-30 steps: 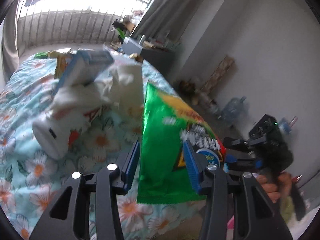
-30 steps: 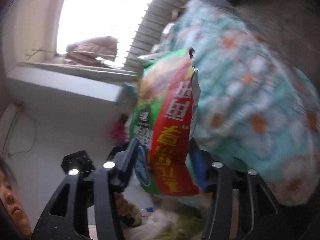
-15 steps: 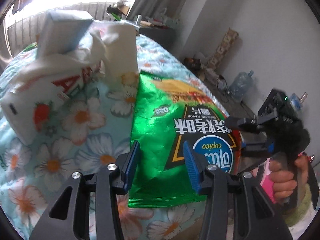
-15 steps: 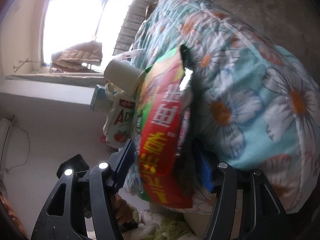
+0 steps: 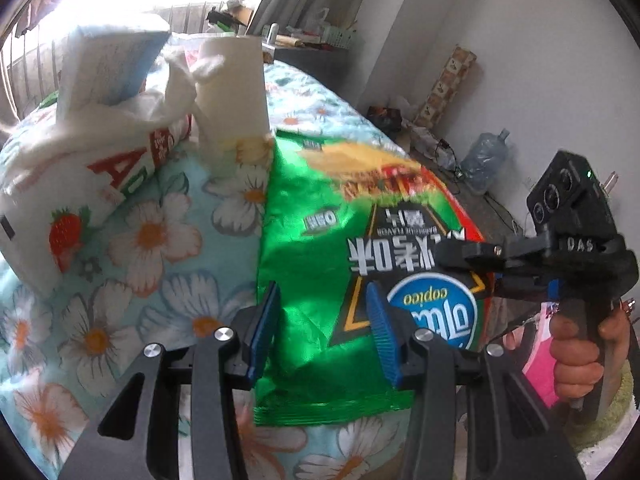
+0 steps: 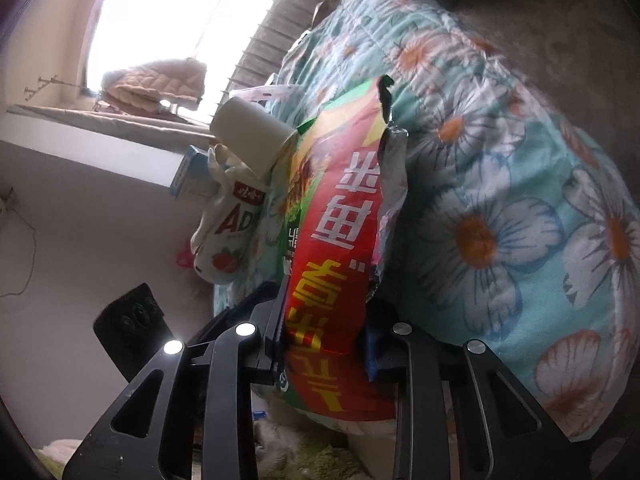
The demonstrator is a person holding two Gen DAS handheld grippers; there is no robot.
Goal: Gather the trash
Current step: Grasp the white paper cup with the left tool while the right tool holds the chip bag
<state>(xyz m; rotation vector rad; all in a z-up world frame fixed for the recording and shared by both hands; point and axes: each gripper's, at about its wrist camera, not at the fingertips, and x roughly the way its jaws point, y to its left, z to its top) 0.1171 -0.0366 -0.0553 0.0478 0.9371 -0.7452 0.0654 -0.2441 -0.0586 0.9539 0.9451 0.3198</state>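
Daylight is flooding through a large window point(image 6: 160, 12), overexposing the glass. A padded quilt point(image 6: 156, 80) is lying on the sill, beside a railing point(image 6: 260, 48) of vertical bars. A grey curtain point(image 5: 320, 4) is hanging at the window's edge. Plain white walls point(image 5: 500, 40) are enclosing the room. A bed under a floral cover point(image 5: 160, 240) is occupying the middle. A cluttered dark cabinet point(image 5: 312, 56) is standing past the bed. A water jug point(image 5: 486, 156) is sitting on the floor by the wall, with cables and a patterned panel point(image 5: 448, 84) leaning nearby. A green rug point(image 5: 612, 412) is lying below.
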